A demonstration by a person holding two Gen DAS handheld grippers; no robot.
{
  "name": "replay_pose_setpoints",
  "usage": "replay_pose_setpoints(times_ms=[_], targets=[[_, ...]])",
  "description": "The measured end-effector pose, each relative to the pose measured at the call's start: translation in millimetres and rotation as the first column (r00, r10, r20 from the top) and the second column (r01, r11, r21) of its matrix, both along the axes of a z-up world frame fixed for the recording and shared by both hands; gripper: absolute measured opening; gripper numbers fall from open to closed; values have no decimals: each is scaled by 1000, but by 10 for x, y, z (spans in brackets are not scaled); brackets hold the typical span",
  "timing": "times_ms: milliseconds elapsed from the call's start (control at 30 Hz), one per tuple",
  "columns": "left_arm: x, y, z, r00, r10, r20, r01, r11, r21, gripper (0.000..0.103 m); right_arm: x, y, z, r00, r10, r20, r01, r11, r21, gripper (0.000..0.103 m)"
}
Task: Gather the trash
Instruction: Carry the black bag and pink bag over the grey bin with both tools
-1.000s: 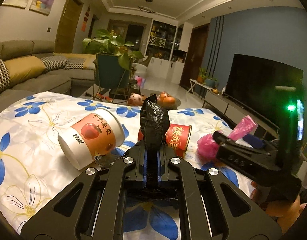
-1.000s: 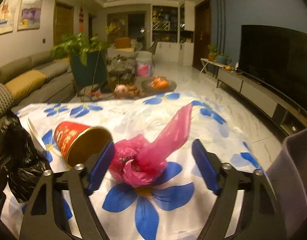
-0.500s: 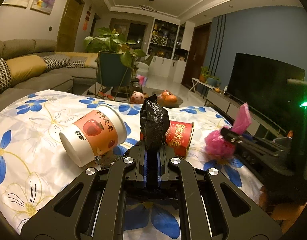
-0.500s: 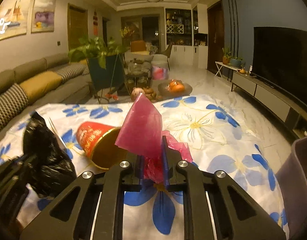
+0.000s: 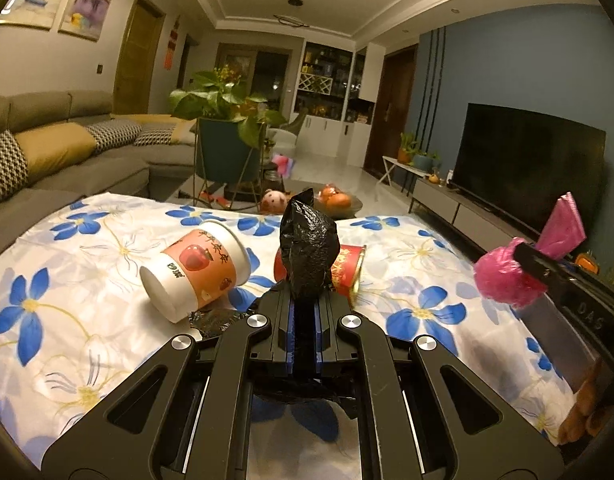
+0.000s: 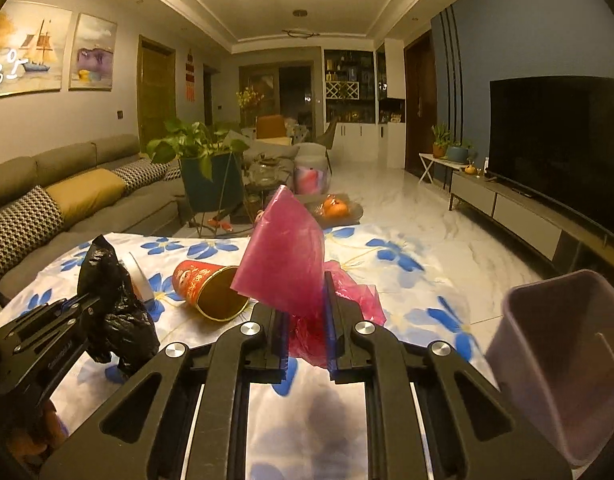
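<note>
My left gripper (image 5: 305, 312) is shut on a crumpled black plastic bag (image 5: 307, 248) that sticks up between its fingers; the same black bag (image 6: 115, 312) shows at the left of the right wrist view. My right gripper (image 6: 305, 320) is shut on a pink plastic bag (image 6: 283, 264), held above the flowered tablecloth (image 6: 407, 276); the pink bag (image 5: 511, 276) also appears at the right of the left wrist view. A white and orange paper cup (image 5: 195, 268) and a red paper cup (image 6: 209, 288) lie on their sides on the table.
A grey-purple bin (image 6: 563, 360) stands beside the table at the lower right. A dark wrapper scrap (image 5: 215, 318) lies by the white cup. A sofa (image 5: 67, 160), a potted plant (image 5: 227, 136) and a TV (image 5: 523, 164) surround the table.
My right gripper closed on the pink bag and lifted it off the tablecloth. My left gripper kept the black bag and rose slightly.
</note>
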State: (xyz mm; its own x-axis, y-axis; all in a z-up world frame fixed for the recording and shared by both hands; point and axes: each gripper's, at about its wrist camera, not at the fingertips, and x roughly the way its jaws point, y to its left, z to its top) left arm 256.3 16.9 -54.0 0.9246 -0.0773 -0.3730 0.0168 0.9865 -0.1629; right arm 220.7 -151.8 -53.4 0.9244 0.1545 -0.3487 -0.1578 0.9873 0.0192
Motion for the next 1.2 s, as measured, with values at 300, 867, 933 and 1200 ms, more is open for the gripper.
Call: replay_pose_setpoints(times_ms=[300, 867, 933, 1200], targets=[[-331, -318, 293, 996, -69, 58, 67, 997, 23, 6, -461, -374, 182, 997, -29, 65, 30, 1000, -5, 15], [-547, -1355, 464, 959, -274, 72, 270, 961, 58, 6, -874, -1145, 241, 982, -165, 95, 168, 986, -20, 15], [-547, -1508, 470, 950, -304, 71, 300, 952, 61, 6, -888, -1265, 245, 978, -187, 97, 190, 981, -25, 15], [-549, -2146, 555, 900, -424, 100, 418, 905, 78, 6, -944, -1781, 281, 951, -288, 116, 292, 956, -18, 15]])
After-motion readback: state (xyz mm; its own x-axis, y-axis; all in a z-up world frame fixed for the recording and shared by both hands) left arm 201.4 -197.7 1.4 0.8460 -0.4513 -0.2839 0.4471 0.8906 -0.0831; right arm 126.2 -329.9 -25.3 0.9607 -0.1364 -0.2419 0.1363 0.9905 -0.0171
